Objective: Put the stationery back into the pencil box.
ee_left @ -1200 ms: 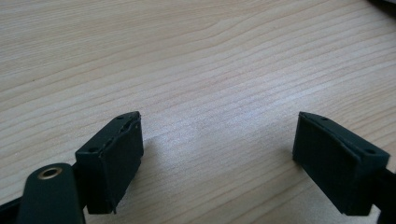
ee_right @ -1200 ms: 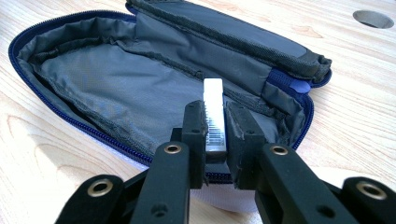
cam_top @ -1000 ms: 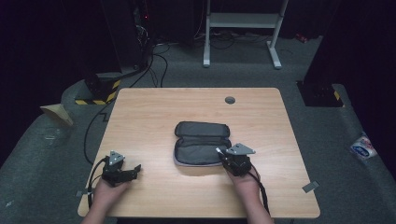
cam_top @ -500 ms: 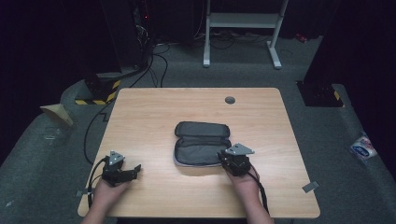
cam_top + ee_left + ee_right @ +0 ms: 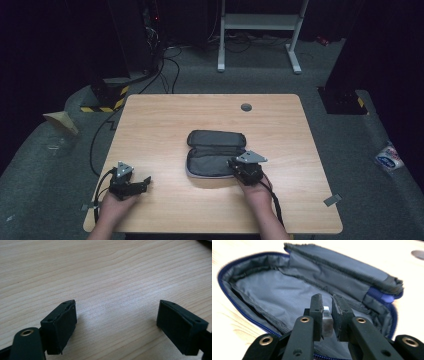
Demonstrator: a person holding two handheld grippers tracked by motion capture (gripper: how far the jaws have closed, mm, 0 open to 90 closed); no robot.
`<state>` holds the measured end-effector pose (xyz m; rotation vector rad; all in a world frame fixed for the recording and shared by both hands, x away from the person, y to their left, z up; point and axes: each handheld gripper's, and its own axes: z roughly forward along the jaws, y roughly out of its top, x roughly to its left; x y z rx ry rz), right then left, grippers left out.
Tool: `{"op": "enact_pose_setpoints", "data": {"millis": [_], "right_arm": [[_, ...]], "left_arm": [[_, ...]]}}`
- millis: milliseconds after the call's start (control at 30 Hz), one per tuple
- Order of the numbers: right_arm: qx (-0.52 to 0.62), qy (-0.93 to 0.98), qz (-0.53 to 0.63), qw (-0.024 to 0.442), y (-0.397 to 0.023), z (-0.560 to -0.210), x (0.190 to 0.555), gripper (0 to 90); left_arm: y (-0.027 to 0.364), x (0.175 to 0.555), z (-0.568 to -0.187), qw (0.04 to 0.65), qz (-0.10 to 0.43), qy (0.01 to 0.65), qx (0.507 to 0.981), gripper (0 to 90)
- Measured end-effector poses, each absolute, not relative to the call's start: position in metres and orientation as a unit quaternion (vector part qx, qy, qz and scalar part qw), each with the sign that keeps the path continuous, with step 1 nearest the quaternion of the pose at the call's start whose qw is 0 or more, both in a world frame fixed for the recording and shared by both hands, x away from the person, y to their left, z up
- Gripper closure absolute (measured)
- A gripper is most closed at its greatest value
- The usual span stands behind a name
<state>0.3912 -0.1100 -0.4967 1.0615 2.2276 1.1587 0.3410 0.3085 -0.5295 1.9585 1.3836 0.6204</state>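
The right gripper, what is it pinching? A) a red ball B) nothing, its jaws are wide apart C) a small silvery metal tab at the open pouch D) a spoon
C: in the right gripper view the right gripper has its jaws closed tight on a small silvery metal tab, probably the zipper pull, over the grey lining of the open pouch.

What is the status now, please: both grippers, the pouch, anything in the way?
Left gripper open, idle on table. Right gripper shut on small metal piece, over open pouch. Nothing in the way.
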Motion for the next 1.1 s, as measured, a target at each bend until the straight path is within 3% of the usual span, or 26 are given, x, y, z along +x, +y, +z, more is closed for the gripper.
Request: {"op": "enact_pose_setpoints", "data": {"millis": [133,500,667,800,967,1000,1100], "right_arm": [[0.387,0.800,0.410,0.203,-0.110,-0.500,0.392,70.5],[0.392,0.787,0.425,0.215,-0.119,-0.491,0.387,67.3],[0.393,0.784,0.433,0.210,-0.119,-0.489,0.385,58.2],[0.402,0.777,0.442,0.198,-0.120,-0.486,0.384,44.6],[0.413,0.769,0.441,0.207,-0.126,-0.485,0.382,34.3],[0.423,0.764,0.438,0.213,-0.132,-0.485,0.382,28.0],[0.435,0.758,0.437,0.214,-0.139,-0.485,0.382,23.9]], "left_arm": [[0.309,0.341,-0.529,0.327,0.236,0.528,0.747,16.5],[0.309,0.341,-0.529,0.327,0.236,0.527,0.748,16.6],[0.308,0.341,-0.529,0.327,0.236,0.528,0.748,16.7],[0.309,0.341,-0.527,0.322,0.231,0.524,0.754,19.8],[0.306,0.343,-0.525,0.312,0.231,0.523,0.759,19.5],[0.303,0.346,-0.524,0.309,0.232,0.521,0.761,19.4],[0.300,0.348,-0.524,0.307,0.230,0.520,0.763,18.9]]}}
